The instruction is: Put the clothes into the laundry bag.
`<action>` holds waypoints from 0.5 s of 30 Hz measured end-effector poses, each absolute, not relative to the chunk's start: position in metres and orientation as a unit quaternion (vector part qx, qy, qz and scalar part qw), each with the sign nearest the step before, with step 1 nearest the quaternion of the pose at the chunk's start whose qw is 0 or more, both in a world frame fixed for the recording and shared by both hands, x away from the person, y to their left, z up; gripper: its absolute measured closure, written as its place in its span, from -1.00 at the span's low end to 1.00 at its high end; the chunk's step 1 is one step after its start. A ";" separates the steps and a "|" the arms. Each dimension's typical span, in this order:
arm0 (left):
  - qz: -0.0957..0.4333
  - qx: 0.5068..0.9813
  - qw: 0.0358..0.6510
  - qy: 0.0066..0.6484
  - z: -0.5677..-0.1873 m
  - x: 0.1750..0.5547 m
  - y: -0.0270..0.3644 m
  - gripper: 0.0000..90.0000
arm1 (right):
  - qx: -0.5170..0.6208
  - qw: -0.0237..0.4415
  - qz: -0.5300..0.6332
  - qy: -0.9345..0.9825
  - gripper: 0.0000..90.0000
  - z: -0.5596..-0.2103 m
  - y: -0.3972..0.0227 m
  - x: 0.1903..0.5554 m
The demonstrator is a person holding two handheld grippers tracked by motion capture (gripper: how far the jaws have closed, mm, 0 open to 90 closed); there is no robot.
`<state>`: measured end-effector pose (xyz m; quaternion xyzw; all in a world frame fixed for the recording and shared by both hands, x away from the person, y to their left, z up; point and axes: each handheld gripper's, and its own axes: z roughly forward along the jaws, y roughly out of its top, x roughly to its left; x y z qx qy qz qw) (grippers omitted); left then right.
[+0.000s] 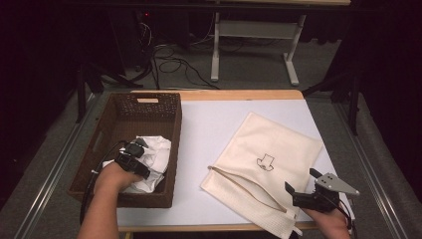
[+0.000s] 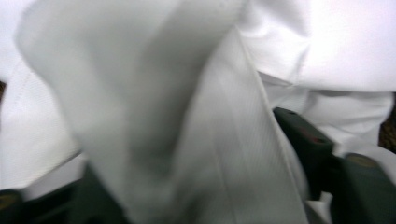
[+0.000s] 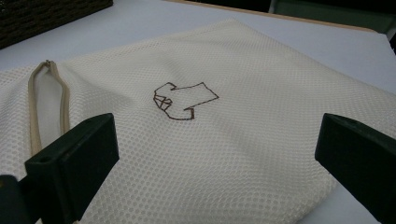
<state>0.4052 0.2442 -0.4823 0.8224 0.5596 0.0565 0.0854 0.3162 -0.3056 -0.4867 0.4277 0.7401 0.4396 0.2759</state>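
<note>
White cloth (image 2: 196, 140), bunched in the basket (image 1: 166, 144) left of the mesh bag (image 1: 268, 159), sat pinched in the left gripper (image 1: 135, 149), so lifting it toward the bag's zipper (image 3: 46, 102) seemingly came next, while the right gripper (image 1: 304, 183) hovered spread over the bag.

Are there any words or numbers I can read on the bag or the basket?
No words or numbers can be read anywhere.
Mesh bag: one sign only, a small brown outline drawing that looks like a folded shirt, no letters.
Basket: nothing written.
White cloth in the basket: nothing written that shows.
</note>
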 end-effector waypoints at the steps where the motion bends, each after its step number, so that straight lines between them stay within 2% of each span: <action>1: 0.062 0.825 0.088 0.555 -0.481 0.404 0.244 0.09 | 0.428 0.275 0.440 0.740 -0.99 -0.487 -0.306 0.316; 4: 0.073 0.835 0.088 0.539 -0.479 0.402 0.240 0.37 | 0.429 0.275 0.440 0.740 -0.99 -0.487 -0.305 0.316; 7: 0.079 0.834 0.094 0.538 -0.478 0.402 0.241 0.55 | 0.428 0.275 0.441 0.739 -0.99 -0.486 -0.305 0.316; 10: 0.083 0.831 0.102 0.541 -0.476 0.401 0.242 0.64 | 0.428 0.275 0.441 0.739 -0.99 -0.487 -0.306 0.316; 15: 0.107 0.817 0.141 0.548 -0.466 0.397 0.246 0.68 | 0.430 0.276 0.441 0.738 -0.99 -0.486 -0.306 0.316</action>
